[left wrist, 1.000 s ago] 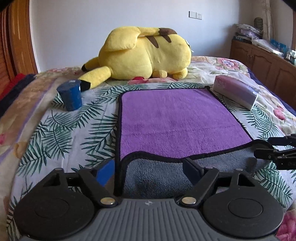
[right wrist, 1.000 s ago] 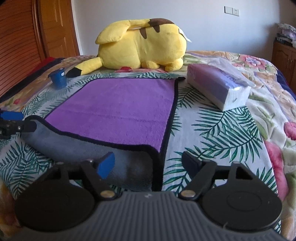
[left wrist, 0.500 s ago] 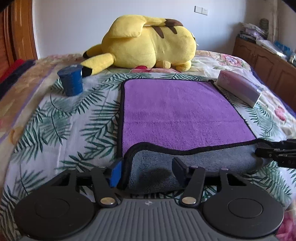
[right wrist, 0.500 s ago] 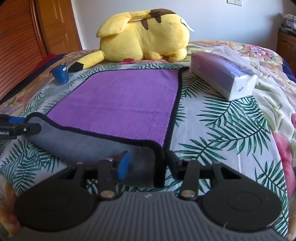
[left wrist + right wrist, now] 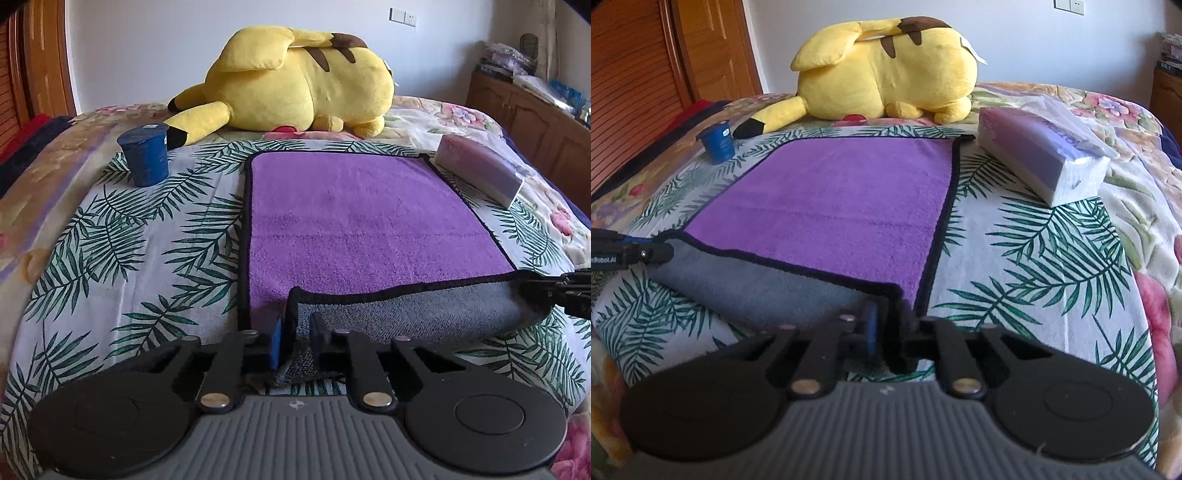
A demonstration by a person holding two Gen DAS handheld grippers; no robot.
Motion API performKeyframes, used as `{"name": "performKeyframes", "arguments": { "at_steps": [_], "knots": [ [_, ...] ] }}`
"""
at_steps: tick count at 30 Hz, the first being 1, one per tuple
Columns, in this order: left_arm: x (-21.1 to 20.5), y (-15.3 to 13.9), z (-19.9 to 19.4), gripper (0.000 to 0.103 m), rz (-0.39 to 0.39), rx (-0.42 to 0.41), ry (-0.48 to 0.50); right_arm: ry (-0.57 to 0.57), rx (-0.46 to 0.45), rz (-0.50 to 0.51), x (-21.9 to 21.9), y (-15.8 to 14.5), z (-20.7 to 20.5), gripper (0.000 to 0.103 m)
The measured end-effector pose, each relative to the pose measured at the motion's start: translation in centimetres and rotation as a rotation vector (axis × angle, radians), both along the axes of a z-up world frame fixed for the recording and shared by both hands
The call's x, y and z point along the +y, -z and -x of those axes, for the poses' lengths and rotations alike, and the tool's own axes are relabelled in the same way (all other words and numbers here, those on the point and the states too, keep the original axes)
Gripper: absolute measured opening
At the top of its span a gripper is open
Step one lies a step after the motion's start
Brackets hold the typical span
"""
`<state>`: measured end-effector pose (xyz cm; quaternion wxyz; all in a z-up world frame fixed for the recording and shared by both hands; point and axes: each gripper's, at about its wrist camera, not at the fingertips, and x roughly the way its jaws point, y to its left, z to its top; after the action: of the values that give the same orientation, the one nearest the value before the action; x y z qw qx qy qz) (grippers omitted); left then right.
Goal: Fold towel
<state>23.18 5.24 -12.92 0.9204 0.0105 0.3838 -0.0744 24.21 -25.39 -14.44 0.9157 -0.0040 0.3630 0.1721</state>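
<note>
A purple towel (image 5: pixel 362 218) with black trim and a grey underside lies flat on the bed; it also shows in the right wrist view (image 5: pixel 846 206). Its near edge is turned up, showing the grey side (image 5: pixel 410 314). My left gripper (image 5: pixel 297 341) is shut on the towel's near left corner. My right gripper (image 5: pixel 888 328) is shut on the near right corner. Each gripper shows in the other's view: the right one (image 5: pixel 561 291) at the right edge, the left one (image 5: pixel 631 253) at the left edge.
A yellow plush toy (image 5: pixel 295 81) lies beyond the towel's far edge. A blue cup (image 5: pixel 146 153) stands left of the towel. A tissue pack (image 5: pixel 1041 158) lies to its right. A wooden cabinet (image 5: pixel 532 122) stands right of the bed, a wooden door (image 5: pixel 646 74) at the left.
Both grippers went from open around the towel's near corners to shut on them. The corners now stand lifted, with more purple showing behind the turned-up edge.
</note>
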Motion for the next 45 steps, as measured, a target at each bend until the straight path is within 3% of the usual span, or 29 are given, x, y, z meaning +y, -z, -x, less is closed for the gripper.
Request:
{"name": "performKeyframes", "arguments": {
  "at_steps": [6, 28, 45],
  "knots": [
    [0.0, 0.0, 0.1, 0.007, 0.001, -0.004, 0.011, -0.012, -0.012, 0.008, 0.2, -0.3, 0.2, 0.006],
    [-0.6, -3.2, 1.3, 0.005, 0.006, -0.119, 0.053, -0.011, -0.144, -0.076, -0.5, -2.6, 0.8, 0.005],
    [-0.9, -4.9, 1.3, 0.004, -0.004, -0.192, 0.063, -0.016, -0.176, -0.097, -0.7, -3.0, 0.6, 0.005]
  ]
}}
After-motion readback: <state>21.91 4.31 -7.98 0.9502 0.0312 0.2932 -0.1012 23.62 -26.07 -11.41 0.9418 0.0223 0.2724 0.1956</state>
